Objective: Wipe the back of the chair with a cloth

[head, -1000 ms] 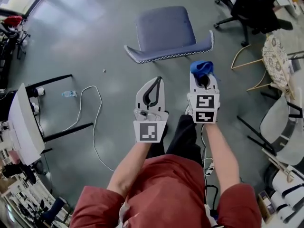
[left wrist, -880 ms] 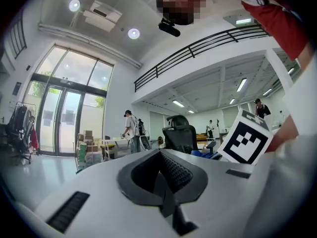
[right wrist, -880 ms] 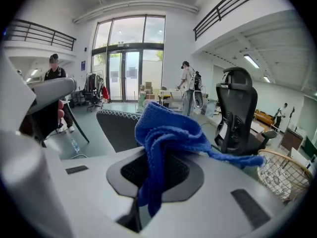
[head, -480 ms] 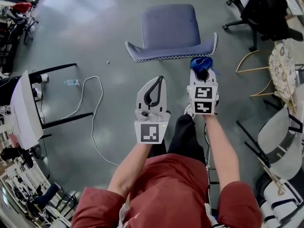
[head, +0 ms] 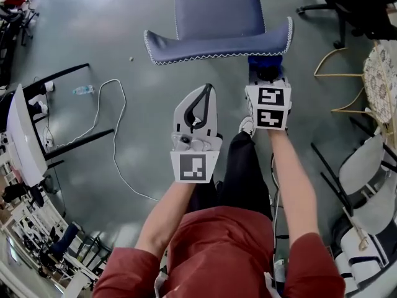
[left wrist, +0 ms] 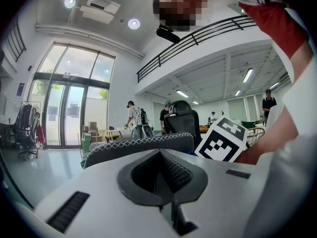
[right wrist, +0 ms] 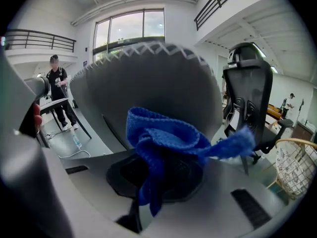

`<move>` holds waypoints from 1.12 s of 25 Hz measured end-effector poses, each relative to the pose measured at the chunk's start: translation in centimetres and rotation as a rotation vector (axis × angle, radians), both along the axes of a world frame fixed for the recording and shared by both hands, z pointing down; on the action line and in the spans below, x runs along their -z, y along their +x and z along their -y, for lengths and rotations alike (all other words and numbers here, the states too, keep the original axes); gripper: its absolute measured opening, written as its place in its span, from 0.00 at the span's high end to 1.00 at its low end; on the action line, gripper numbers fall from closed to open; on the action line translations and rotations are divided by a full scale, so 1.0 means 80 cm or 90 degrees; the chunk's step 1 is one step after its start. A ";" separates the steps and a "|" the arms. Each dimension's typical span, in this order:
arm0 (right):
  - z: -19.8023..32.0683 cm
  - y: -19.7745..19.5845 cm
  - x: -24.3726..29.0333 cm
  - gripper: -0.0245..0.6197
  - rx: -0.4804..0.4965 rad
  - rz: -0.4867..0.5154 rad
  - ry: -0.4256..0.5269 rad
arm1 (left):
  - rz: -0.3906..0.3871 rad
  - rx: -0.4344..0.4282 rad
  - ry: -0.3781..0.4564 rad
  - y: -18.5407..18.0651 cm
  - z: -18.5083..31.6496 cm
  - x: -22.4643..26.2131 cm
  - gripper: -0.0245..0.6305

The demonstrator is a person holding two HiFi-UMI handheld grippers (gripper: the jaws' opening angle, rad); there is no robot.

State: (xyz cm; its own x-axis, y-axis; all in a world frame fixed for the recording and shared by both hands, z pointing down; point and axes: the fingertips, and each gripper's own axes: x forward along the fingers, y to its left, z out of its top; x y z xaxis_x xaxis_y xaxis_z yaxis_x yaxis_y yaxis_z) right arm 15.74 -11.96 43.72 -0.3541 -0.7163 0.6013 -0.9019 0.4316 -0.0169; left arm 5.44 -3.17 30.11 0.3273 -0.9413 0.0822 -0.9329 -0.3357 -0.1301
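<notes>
The right gripper (right wrist: 161, 175) is pinching a blue knitted cloth (right wrist: 163, 138). The cloth bunches up above the jaws and one tail trails off to the right. It looks soft, light and floppy, so it will fold over rather than lie flat. A hold low in the bunch, as here, leaves a loose pad to press with.

Right in front of it is the grey-blue chair back (right wrist: 148, 83), padded fabric with a white zigzag-stitched rim. In the head view the cloth (head: 258, 59) sits at the right end of that chair back (head: 217, 42), just under the rim. I cannot tell whether it touches.

The left gripper (head: 200, 107) has its jaws pressed together on nothing. It is held near the middle of the back, clear of it.
</notes>
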 end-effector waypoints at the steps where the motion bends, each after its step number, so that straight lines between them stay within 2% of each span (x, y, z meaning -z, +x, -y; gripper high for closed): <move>1: 0.003 0.001 -0.014 0.87 -0.001 -0.001 0.000 | 0.002 -0.001 -0.004 0.001 0.001 -0.010 0.95; 9: 0.034 0.012 -0.124 0.87 -0.020 0.002 -0.009 | -0.018 0.012 -0.020 0.007 0.024 -0.094 0.95; 14: 0.051 0.046 -0.200 0.87 -0.022 0.008 -0.017 | -0.023 0.012 -0.030 0.051 0.024 -0.158 0.95; 17: 0.061 0.032 -0.241 0.87 -0.015 -0.016 -0.024 | -0.027 0.011 -0.038 0.038 0.018 -0.189 0.95; 20: 0.068 0.016 -0.260 0.87 -0.008 -0.029 -0.032 | -0.023 0.012 -0.046 0.024 0.012 -0.206 0.95; 28: 0.062 0.020 -0.278 0.87 0.031 -0.056 -0.038 | -0.038 0.045 -0.055 0.022 0.006 -0.216 0.95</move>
State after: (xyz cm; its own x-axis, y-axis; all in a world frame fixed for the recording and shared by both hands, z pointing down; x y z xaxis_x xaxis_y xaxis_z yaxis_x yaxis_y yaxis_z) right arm 17.35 -16.90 65.97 -0.3319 -0.6613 0.6727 -0.8789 0.4758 0.0341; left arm 7.22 -3.65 47.40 0.2675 -0.9524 0.1462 -0.9597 -0.2769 -0.0474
